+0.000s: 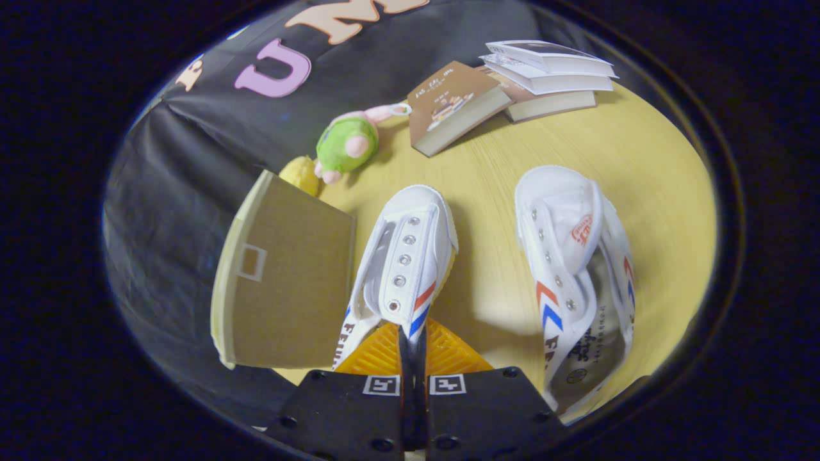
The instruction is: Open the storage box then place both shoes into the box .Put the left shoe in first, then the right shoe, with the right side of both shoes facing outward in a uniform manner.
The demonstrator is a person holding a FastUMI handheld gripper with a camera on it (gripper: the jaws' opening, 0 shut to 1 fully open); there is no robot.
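My gripper [413, 338] is shut on the side wall of a white canvas shoe [410, 250] with red and blue stripes, and the thin canvas is pinched between the two fingers. The shoe points away from me, toe toward the books. Just left of it stands the tan storage box [282, 288], showing a flat panel with a small label frame; its inside is hidden. A second white shoe [573, 269] lies on the yellow table [653, 166] to the right of the fingers, tongue folded up and opening toward me.
Beyond the shoes lie a brown book [451, 105] and a stack of white books [551, 73]. A green and pink plush toy [349, 144] and a yellow object [301, 174] sit behind the box.
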